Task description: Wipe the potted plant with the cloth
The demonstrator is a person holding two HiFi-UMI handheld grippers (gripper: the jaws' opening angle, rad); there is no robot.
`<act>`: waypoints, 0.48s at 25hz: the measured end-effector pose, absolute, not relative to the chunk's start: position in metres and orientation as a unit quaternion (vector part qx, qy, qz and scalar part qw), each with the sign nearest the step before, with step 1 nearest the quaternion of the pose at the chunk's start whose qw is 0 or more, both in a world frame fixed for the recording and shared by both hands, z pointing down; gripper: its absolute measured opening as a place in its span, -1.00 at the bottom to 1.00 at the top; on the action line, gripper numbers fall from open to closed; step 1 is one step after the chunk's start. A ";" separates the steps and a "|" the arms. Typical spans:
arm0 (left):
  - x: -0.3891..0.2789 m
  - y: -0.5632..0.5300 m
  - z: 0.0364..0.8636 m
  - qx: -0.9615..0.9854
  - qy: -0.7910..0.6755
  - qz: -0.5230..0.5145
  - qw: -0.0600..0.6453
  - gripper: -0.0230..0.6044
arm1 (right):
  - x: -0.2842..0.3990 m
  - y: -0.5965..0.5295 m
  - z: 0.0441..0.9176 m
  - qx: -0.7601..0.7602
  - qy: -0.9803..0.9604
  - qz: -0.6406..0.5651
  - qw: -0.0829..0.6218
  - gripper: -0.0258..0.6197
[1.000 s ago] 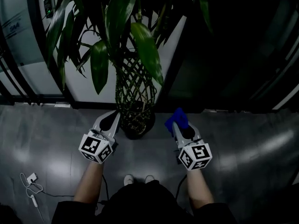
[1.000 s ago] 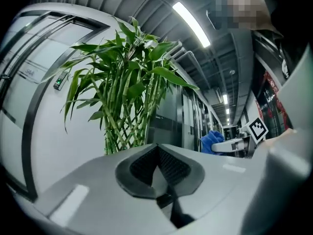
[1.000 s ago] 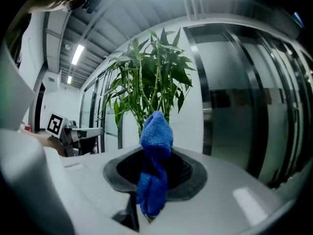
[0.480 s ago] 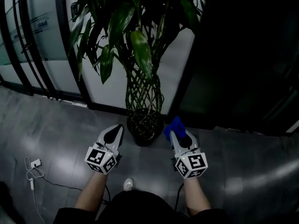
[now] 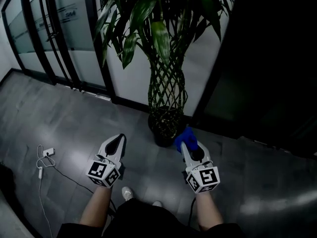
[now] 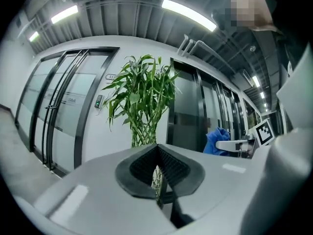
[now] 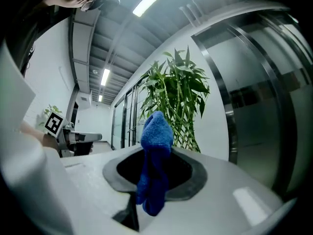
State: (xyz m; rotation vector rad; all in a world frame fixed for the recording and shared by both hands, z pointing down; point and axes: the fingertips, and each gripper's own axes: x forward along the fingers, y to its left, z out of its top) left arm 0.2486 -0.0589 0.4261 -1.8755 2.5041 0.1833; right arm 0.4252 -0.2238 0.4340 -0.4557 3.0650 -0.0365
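A tall potted plant (image 5: 166, 90) with a braided lattice stem and long green leaves stands in a dark pot (image 5: 165, 128) against the wall; the same plant (image 6: 142, 99) rises ahead in the left gripper view and the plant (image 7: 178, 97) fills the right gripper view's middle. My right gripper (image 5: 185, 144) is shut on a blue cloth (image 5: 184, 135), just right of the pot; the cloth (image 7: 154, 163) sticks up between the jaws. My left gripper (image 5: 118, 142) hangs left of the pot, shut with nothing in it.
Glass doors with dark frames (image 5: 54, 38) run along the left wall. A dark panel (image 5: 267, 58) stands right of the plant. A white cable with a plug (image 5: 44, 155) lies on the grey floor at the left. My shoes (image 5: 128, 193) show below.
The head view has tilted up and shifted, so the plant shows taller and further off. Both grippers sit lower in the view, the right still holding the cloth.
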 end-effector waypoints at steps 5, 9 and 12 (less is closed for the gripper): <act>0.250 -0.045 0.420 -0.606 0.794 0.045 0.003 -0.91 | 0.444 -0.223 0.418 -0.176 0.984 -0.011 0.036 -0.59; 0.235 -0.033 0.402 -0.605 0.793 0.066 0.024 -0.91 | 0.438 -0.213 0.402 -0.188 0.981 0.002 0.050 -0.59; 0.227 -0.015 0.392 -0.605 0.792 0.069 0.032 -0.91 | 0.430 -0.195 0.400 -0.187 0.981 0.007 0.057 -0.59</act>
